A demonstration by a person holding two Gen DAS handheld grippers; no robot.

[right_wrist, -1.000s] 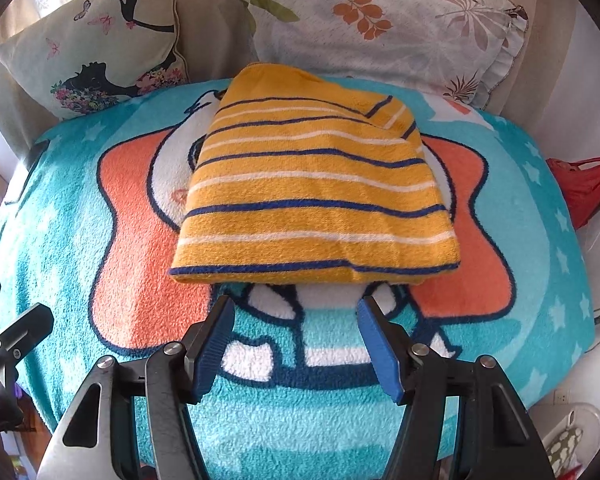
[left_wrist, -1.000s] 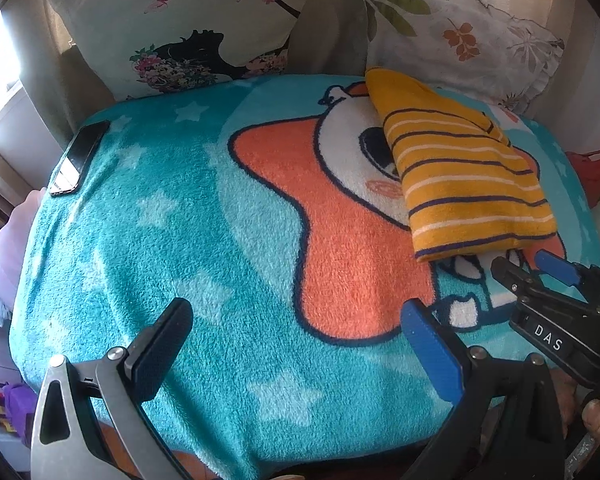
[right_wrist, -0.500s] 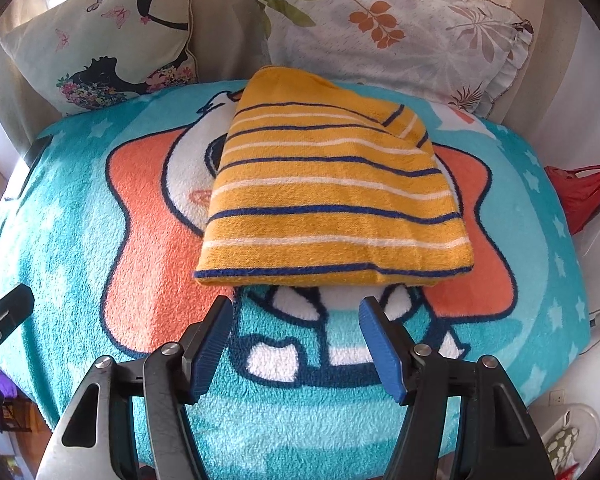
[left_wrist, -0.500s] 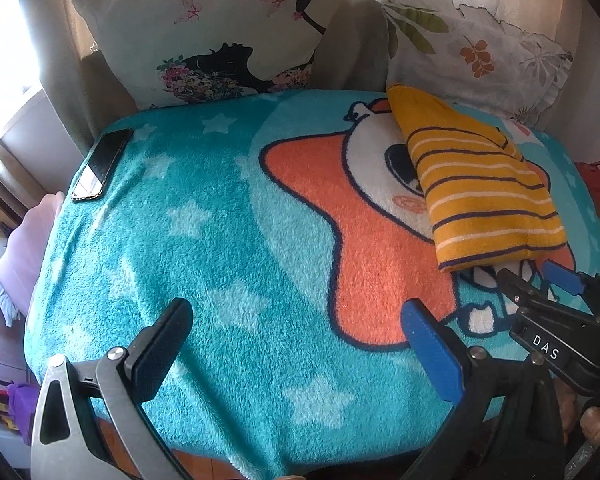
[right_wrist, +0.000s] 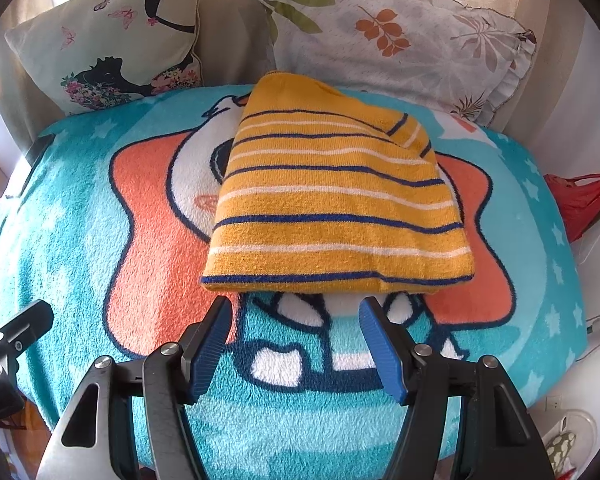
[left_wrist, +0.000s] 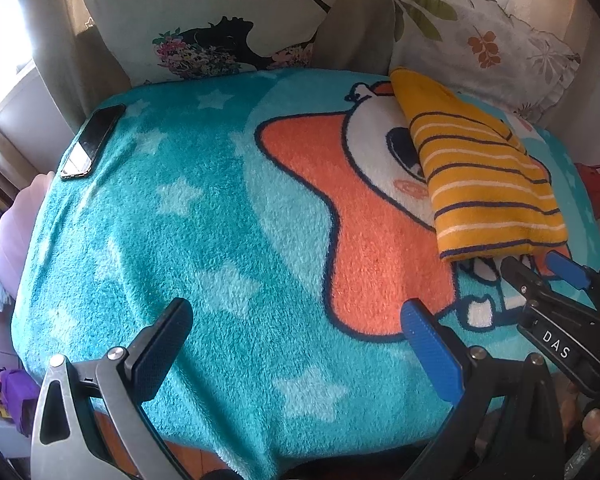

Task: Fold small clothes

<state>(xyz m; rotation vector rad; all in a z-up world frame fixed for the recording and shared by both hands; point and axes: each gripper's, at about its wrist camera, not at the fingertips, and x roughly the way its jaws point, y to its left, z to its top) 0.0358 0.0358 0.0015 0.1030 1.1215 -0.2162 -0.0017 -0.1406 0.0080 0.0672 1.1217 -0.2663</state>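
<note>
A folded yellow garment with blue and white stripes (right_wrist: 332,204) lies on the teal star-print blanket (right_wrist: 80,248). It also shows at the right of the left wrist view (left_wrist: 488,176). My right gripper (right_wrist: 296,312) is open and empty, its fingertips just short of the garment's near folded edge. It shows in the left wrist view too (left_wrist: 540,268). My left gripper (left_wrist: 296,316) is open and empty, over bare blanket (left_wrist: 180,240) to the left of the garment.
Two cushions (right_wrist: 112,36) (right_wrist: 400,40) lean against the back. A black phone (left_wrist: 92,142) lies at the blanket's far left edge. A red item (right_wrist: 580,196) sits off the right side. The blanket drops off at the near edge.
Both views have shifted forward a little. The garment sits closer to my right fingertips and further right in the left wrist view. Both grippers stay open.
</note>
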